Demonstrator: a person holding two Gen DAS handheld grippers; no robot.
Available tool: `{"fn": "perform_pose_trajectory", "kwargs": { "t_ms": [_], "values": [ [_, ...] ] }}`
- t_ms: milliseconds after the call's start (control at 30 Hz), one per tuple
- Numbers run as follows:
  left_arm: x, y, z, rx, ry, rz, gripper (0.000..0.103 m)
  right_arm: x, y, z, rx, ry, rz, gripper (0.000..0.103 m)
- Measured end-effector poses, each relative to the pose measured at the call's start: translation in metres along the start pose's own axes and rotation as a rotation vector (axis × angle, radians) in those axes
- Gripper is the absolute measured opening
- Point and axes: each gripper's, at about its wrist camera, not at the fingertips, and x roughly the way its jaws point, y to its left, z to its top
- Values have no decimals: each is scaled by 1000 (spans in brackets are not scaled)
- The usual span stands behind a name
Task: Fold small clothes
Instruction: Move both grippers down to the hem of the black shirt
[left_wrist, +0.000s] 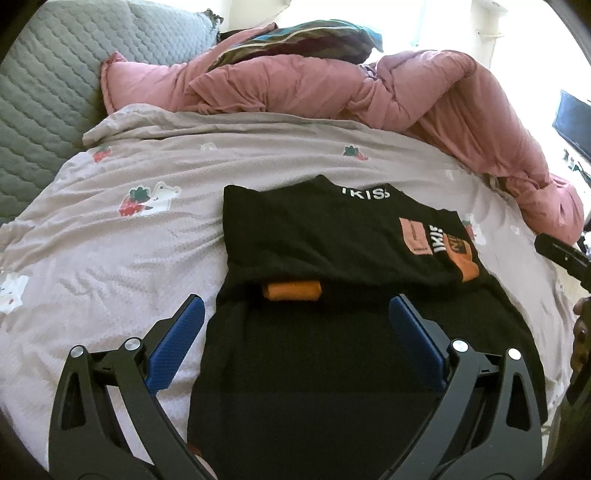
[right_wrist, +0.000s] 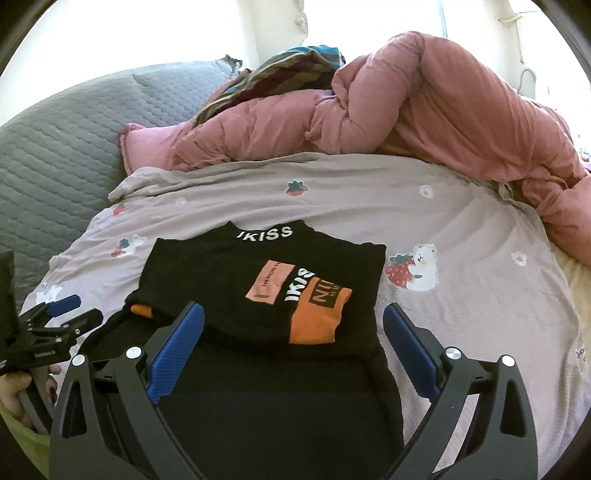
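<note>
A bed (left_wrist: 110, 236) with a strawberry-print sheet carries a partly folded black T-shirt (left_wrist: 332, 236), its upper half lying over the lower. The left claw (left_wrist: 295, 332) is spread wide above the shirt's near left part, gripping nothing. The right claw (right_wrist: 293, 339) is likewise wide and empty over its near right part.

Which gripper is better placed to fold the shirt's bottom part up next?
Hard to call, perhaps the right gripper: its open jaws straddle the black shirt's unfolded lower part centrally. The left gripper, also open, sits at the shirt's left edge.
</note>
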Motion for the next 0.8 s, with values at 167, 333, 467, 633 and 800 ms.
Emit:
{"fn": "perform_pose_trajectory", "kwargs": {
  "t_ms": [167, 333, 467, 633, 800],
  "values": [
    [-7, -4, -5, 17, 2, 10, 94, -8, 3, -6, -14, 3, 8, 97],
    [-13, -6, -10, 20, 8, 12, 94, -15, 7, -11, -27, 7, 18, 97],
    [-18, -6, -15, 14, 14, 14, 94, -19, 7, -15, -35, 11, 22, 97],
    [-24, -6, -23, 11, 29, 22, 94, -26, 4, -22, -40, 17, 27, 97],
    [-32, -3, -30, 3, 30, 42, 94, -27, 0, -33, -42, 44, 20, 97]
  ]
}}
